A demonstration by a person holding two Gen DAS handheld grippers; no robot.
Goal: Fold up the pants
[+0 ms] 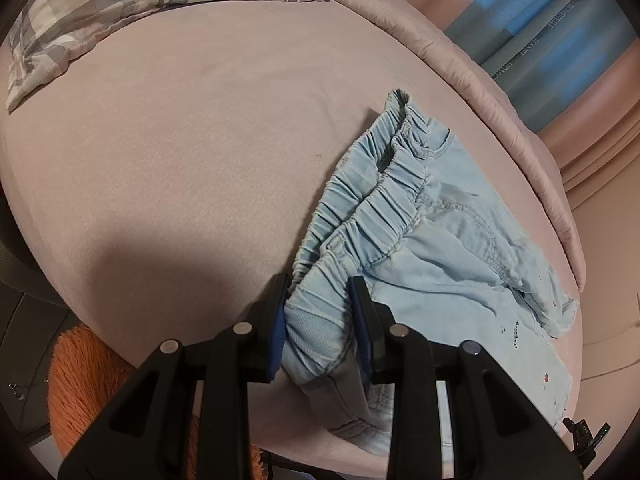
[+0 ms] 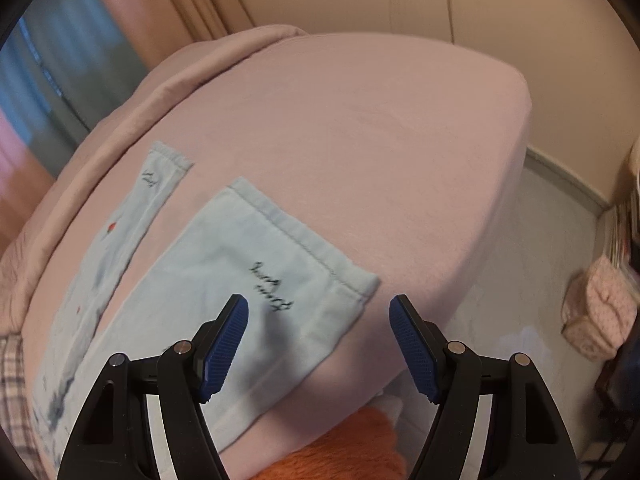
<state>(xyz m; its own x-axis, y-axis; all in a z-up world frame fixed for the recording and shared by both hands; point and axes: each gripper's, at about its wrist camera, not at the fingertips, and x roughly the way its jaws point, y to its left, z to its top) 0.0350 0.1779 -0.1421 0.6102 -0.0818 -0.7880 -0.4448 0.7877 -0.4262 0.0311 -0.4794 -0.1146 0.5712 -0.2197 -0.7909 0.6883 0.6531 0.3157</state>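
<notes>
The pants [image 1: 420, 240] are lying spread on the pink bed [image 1: 180, 140]. The left gripper [image 1: 320, 320] is clamping the gathered waistband [image 1: 360, 208]. The right gripper [image 2: 319, 344] is hovering with jaws apart over a leg hem [image 2: 296, 236]. The fabric is looking soft, light and limp; gripping at the waistband corner and the hem should be limiting sagging.

A wide pink fabric bed sheet [image 1: 180, 152] spreads ahead of the left jaws, with a grey-and-white plaid pillow [image 1: 120, 4] lying at its far edge, well beyond them. A fuzzy orange rug [image 1: 86, 376] sits below and left of those jaws, off the bed's near edge. To the right of the right jaws, a pink patterned fabric box [image 2: 596, 308] rests on the pale grey floor [image 2: 532, 264].
</notes>
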